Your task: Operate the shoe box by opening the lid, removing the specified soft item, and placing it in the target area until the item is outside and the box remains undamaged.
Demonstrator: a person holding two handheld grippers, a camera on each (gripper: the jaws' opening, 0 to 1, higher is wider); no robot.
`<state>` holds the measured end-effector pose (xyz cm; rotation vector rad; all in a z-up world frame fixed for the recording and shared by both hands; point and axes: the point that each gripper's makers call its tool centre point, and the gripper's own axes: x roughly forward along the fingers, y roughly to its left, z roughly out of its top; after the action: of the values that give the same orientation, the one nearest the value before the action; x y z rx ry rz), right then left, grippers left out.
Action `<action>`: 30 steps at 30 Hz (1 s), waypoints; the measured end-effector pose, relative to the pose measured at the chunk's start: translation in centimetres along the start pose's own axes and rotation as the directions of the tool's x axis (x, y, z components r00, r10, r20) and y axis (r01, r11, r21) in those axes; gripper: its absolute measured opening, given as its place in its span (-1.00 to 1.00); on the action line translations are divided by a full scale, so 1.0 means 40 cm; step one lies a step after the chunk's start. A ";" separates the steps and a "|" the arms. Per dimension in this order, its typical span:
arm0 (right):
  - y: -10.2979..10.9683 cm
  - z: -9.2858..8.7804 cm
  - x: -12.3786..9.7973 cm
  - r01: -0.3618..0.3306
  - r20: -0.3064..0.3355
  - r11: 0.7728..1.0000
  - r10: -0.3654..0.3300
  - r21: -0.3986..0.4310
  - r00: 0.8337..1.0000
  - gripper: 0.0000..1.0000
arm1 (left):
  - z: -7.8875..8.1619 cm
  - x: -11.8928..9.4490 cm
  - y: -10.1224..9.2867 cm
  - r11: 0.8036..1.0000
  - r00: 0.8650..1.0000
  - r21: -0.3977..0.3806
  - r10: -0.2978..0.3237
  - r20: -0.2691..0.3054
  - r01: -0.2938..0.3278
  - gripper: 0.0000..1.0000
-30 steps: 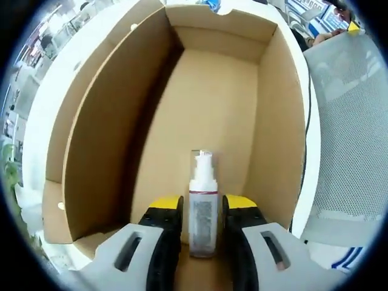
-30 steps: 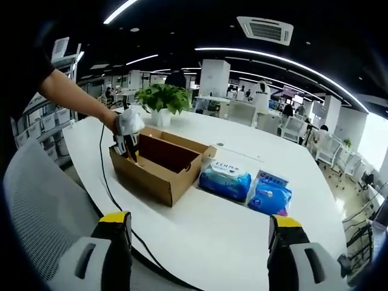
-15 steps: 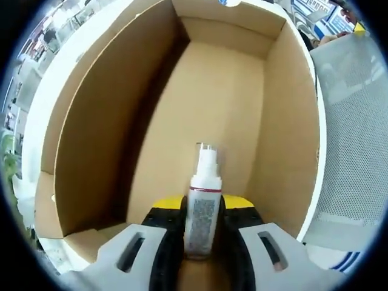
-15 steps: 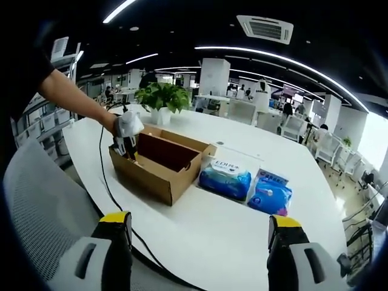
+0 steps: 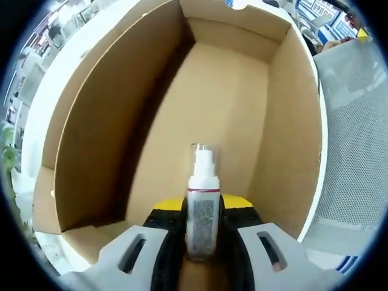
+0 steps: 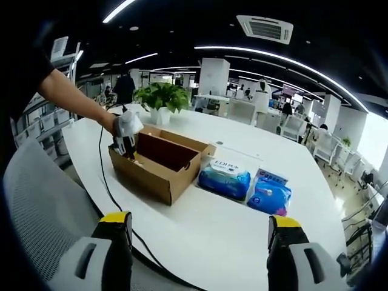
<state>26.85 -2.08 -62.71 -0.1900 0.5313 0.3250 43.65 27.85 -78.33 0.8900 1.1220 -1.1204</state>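
Down inside the open box (image 5: pixel 206 115) went the left gripper (image 5: pixel 202 225), and its jaws were clamped on a small pump bottle (image 5: pixel 202 209), one yellow-tipped jaw pressed against each side. That bottle stood upright between them, clear cap on top, printed label facing the camera, its base close to the cardboard floor; whether it touched, I could not tell. Brown walls rose on both sides, and the box's far end wall sat up near the top of the left gripper view. A mesh chair back (image 5: pixel 351 139) showed just past the right wall.

Over in the right gripper view, the right gripper (image 6: pixel 197 242) hung released above the near edge of the white desk (image 6: pixel 242 218), jaws spread wide, nothing between them. Across the desk, the box (image 6: pixel 159 163) sat near the left edge with a person's hand (image 6: pixel 127 124) reaching into its left end. Two blue packs (image 6: pixel 245 183) lay just beside the box's right end, and a potted plant (image 6: pixel 161 100) stood behind it.
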 end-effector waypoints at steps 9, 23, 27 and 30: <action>0.001 0.003 0.001 -0.001 0.003 1.000 0.001 0.000 1.000 0.84 | 0.003 -0.017 0.003 1.000 1.000 -0.005 -0.001 -0.009 0.001 -0.61; -0.002 0.008 0.001 0.004 0.014 1.000 -0.004 0.019 1.000 0.85 | 0.029 -0.064 0.020 0.999 0.999 0.026 0.025 0.033 -0.026 -0.61; 0.000 0.009 0.001 0.000 0.016 1.000 -0.001 0.024 1.000 0.85 | 0.044 -0.081 0.020 0.999 0.998 0.026 0.027 0.057 -0.029 -0.61; 0.003 0.009 0.001 -0.005 0.017 1.000 0.005 0.027 1.000 0.85 | 0.054 -0.093 0.016 0.999 0.997 0.038 0.033 0.067 -0.035 -0.61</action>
<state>27.00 -1.88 -62.44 -0.1595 0.5197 0.3239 44.56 26.79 -74.21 0.8927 1.0303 -1.1394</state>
